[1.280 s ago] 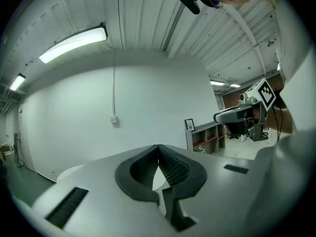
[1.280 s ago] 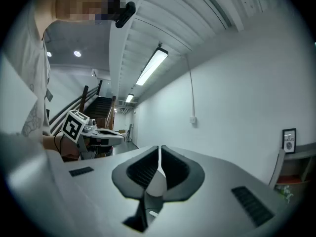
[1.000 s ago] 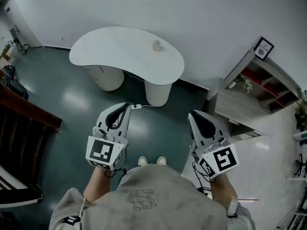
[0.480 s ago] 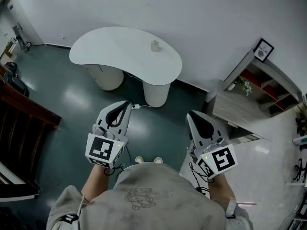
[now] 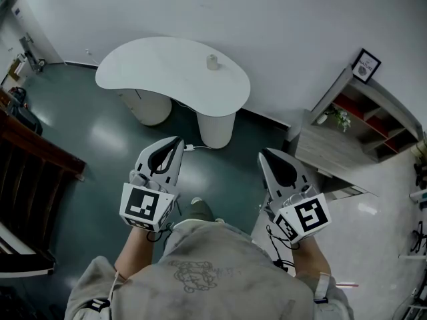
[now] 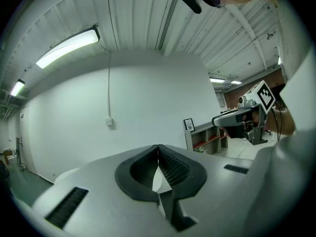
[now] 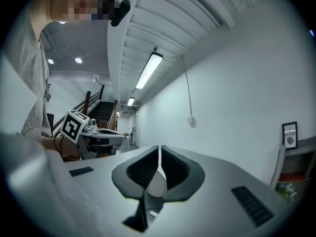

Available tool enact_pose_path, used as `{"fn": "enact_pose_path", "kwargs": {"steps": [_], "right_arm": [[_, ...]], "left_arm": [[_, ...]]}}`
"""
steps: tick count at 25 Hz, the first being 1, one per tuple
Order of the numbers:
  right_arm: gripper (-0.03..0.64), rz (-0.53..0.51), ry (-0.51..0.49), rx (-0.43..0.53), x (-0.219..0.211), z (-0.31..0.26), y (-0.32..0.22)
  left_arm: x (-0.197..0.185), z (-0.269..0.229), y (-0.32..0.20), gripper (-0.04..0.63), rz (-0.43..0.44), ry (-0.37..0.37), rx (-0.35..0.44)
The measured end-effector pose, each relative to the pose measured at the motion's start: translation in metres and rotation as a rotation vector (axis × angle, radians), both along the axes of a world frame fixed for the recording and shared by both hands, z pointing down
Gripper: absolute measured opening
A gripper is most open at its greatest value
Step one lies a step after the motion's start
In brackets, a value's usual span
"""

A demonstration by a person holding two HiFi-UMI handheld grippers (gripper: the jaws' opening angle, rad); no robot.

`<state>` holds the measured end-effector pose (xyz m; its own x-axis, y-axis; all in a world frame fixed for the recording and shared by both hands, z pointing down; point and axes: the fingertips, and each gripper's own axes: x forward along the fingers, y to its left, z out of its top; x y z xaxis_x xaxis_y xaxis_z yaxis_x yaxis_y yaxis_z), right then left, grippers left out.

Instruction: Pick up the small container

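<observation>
My left gripper (image 5: 177, 142) and right gripper (image 5: 262, 154) have smooth grey plastic shells that are not shiny. Their black pads (image 6: 174, 165) look ribbed and rough. The table (image 5: 147, 69) has a white, smooth, matt top. The small container (image 5: 212, 62) near its far edge looks pale and smooth; I can't tell what it is made of. The dark green floor (image 5: 93, 135) is glossy and throws back light. The shelf (image 5: 330, 151) looks like pale wood. The person's top (image 5: 220, 275) is soft grey cloth.
</observation>
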<state>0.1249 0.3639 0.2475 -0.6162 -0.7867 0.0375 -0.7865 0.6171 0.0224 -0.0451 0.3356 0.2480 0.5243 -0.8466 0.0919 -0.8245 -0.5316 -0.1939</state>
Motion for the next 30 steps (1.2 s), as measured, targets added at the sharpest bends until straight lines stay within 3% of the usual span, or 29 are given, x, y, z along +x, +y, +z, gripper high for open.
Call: {"fn": "enact_pose_path", "kwargs": {"steps": [15, 30], "right_arm": [[0.038, 0.015, -0.017, 0.008, 0.002, 0.022, -0.046], [0.038, 0.068, -0.074, -0.013, -0.014, 0.030, -0.173]], "left_arm": [[0.006, 0.012, -0.045, 0.017, 0.019, -0.010, 0.037], [-0.026, 0.031, -0.177, 0.017, 0.018, -0.023, 0.001]]}}
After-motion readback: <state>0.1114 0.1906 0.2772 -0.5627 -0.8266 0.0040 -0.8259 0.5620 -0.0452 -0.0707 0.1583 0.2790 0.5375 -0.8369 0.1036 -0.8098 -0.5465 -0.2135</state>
